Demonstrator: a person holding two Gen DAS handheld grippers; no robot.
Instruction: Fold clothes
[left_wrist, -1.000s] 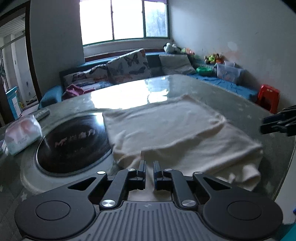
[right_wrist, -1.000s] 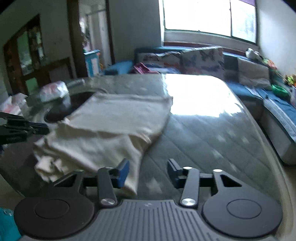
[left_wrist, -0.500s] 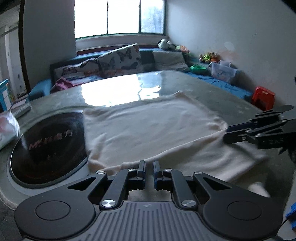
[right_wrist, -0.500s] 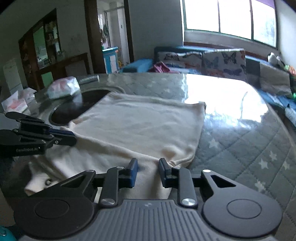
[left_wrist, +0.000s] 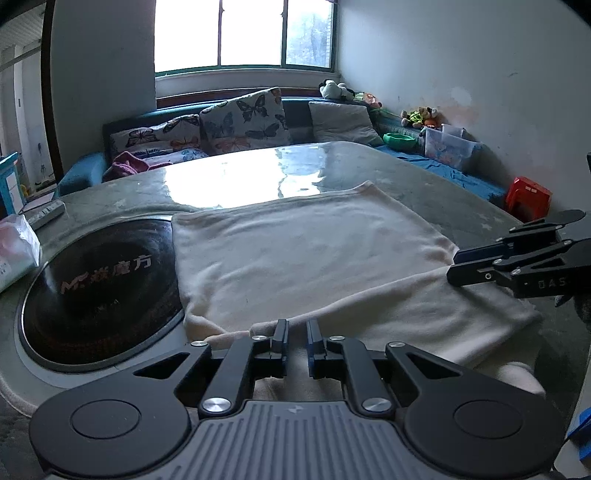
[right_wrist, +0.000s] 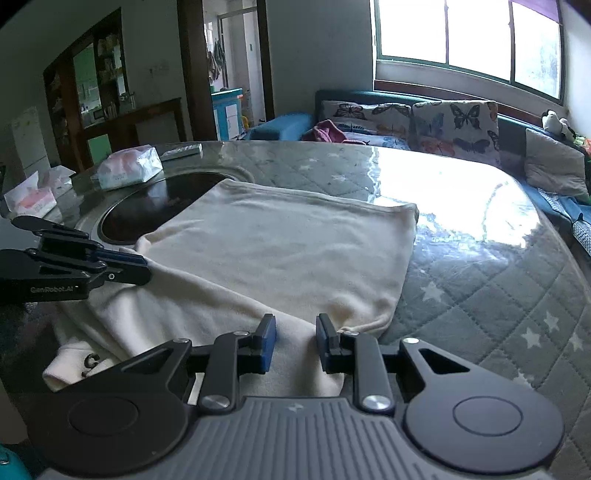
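- Your left gripper (left_wrist: 295, 330) has its jaws pressed almost together, pinching the near edge of the cream garment (left_wrist: 314, 258) between the pads.
- Your right gripper (right_wrist: 295, 328) has just been closing; its jaws stand a little apart with a fold of the garment (right_wrist: 280, 254) between the blue pads. Whether the pads press on the cloth you cannot tell from this view.
- From the left wrist view, your right gripper (left_wrist: 458, 266) comes in from the right edge, tips at the garment's right side where the upper layer ends.
- From the right wrist view, your left gripper (right_wrist: 142, 268) reaches in from the left edge, tips on the cloth's left side.
- The garment lies flat on the grey quilted table (right_wrist: 480, 288), folded into a rough rectangle with an upper layer over a lower one.
- Its long axis runs across the table from your left gripper to your right; the far edge points toward the sofa (left_wrist: 236, 122) under the window.
- The garment's left part overlaps the rim of the dark round inset (left_wrist: 99, 288) in the table.
- A loose bit of cloth sticks out at the near left corner in the right wrist view, at the table's edge.
- A tissue pack (right_wrist: 129, 168) sits beyond the round inset, well apart from the garment.
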